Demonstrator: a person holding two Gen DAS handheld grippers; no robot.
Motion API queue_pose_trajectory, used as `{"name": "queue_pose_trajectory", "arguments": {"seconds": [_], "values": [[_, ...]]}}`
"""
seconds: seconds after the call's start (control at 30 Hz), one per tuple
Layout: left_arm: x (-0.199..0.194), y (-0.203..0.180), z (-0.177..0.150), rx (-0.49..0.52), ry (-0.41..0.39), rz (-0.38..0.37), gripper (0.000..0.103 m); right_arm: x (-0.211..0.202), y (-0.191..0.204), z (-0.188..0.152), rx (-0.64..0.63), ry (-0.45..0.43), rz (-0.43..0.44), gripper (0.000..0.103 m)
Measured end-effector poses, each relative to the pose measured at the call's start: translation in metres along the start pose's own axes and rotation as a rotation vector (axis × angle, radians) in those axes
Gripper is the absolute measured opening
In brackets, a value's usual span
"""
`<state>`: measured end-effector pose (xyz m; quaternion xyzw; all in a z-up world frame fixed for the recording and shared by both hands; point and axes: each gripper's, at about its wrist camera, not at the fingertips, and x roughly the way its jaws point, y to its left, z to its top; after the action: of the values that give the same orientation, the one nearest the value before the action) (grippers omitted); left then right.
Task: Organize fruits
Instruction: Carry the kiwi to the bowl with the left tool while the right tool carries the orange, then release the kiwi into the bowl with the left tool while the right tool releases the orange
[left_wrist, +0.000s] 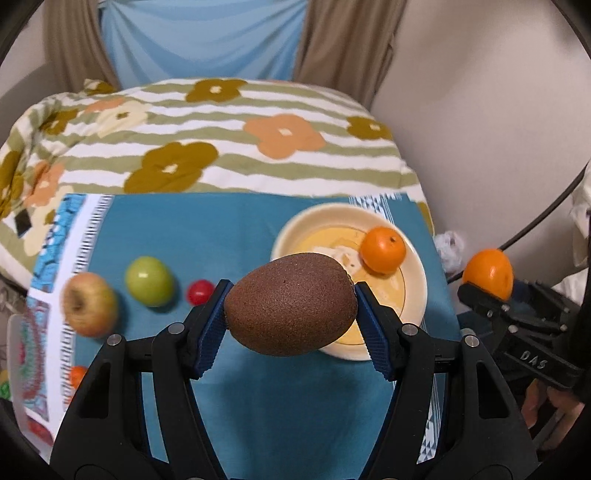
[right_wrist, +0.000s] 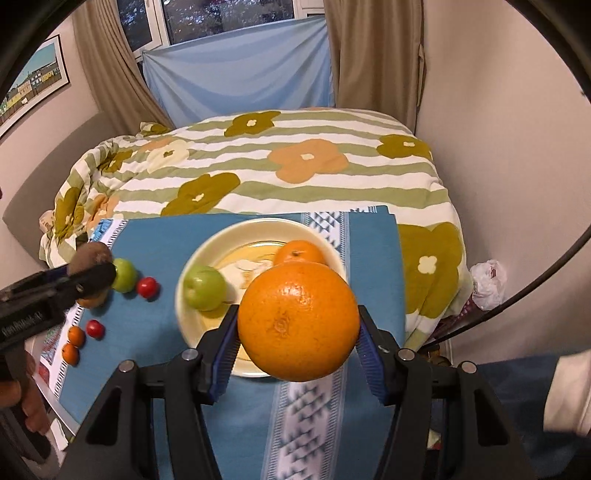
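Observation:
My left gripper (left_wrist: 291, 295) is shut on a brown kiwi (left_wrist: 291, 306), held above the blue cloth (left_wrist: 192, 229) just left of a cream plate (left_wrist: 295, 229). On the plate lie a mandarin (left_wrist: 382, 249) and, in the right wrist view, a green apple (right_wrist: 205, 287). My right gripper (right_wrist: 298, 314) is shut on a large orange (right_wrist: 299, 321) over the plate's near rim (right_wrist: 207, 243). Each gripper also shows in the other's view: the right gripper (left_wrist: 484, 291) at the right edge, the left gripper (right_wrist: 88, 277) at the left.
On the cloth left of the plate lie a green apple (left_wrist: 149, 281), a yellowish apple (left_wrist: 88, 304), a red cherry tomato (left_wrist: 199, 291), another red one (right_wrist: 95, 328) and two small oranges (right_wrist: 74, 343). A flowered quilt (right_wrist: 295, 162) lies behind; walls stand close on the right.

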<state>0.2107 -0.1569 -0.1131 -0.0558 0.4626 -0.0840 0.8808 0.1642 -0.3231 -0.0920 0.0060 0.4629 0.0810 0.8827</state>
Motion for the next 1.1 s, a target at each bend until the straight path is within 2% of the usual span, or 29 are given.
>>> {"name": "queue_pose_trajectory", "arguments": {"seconds": [0.4, 0.7, 0.77, 0.8, 0.83, 1.1], "values": [[0.079, -0.060, -0.026, 0.148, 0.139, 0.006, 0.070, 0.039, -0.048, -0.001, 0.030, 0.063, 0.024, 0.055], [0.097, -0.078, -0.034, 0.206, 0.181, -0.004, 0.071, 0.049, -0.059, 0.000, 0.039, 0.071, 0.036, 0.055], [0.095, -0.078, -0.031, 0.199, 0.177, -0.001, 0.084, 0.050, -0.060, 0.002, 0.042, 0.069, 0.040, 0.055], [0.092, -0.077, -0.029, 0.189, 0.171, -0.004, 0.098, 0.050, -0.060, 0.003, 0.041, 0.068, 0.043, 0.055], [0.088, -0.075, -0.028, 0.175, 0.158, -0.010, 0.103, 0.050, -0.060, 0.004, 0.040, 0.066, 0.045, 0.055], [0.065, -0.055, -0.023, 0.123, 0.123, 0.012, 0.103, 0.047, -0.054, 0.009, 0.012, 0.053, 0.064, 0.055]]}}
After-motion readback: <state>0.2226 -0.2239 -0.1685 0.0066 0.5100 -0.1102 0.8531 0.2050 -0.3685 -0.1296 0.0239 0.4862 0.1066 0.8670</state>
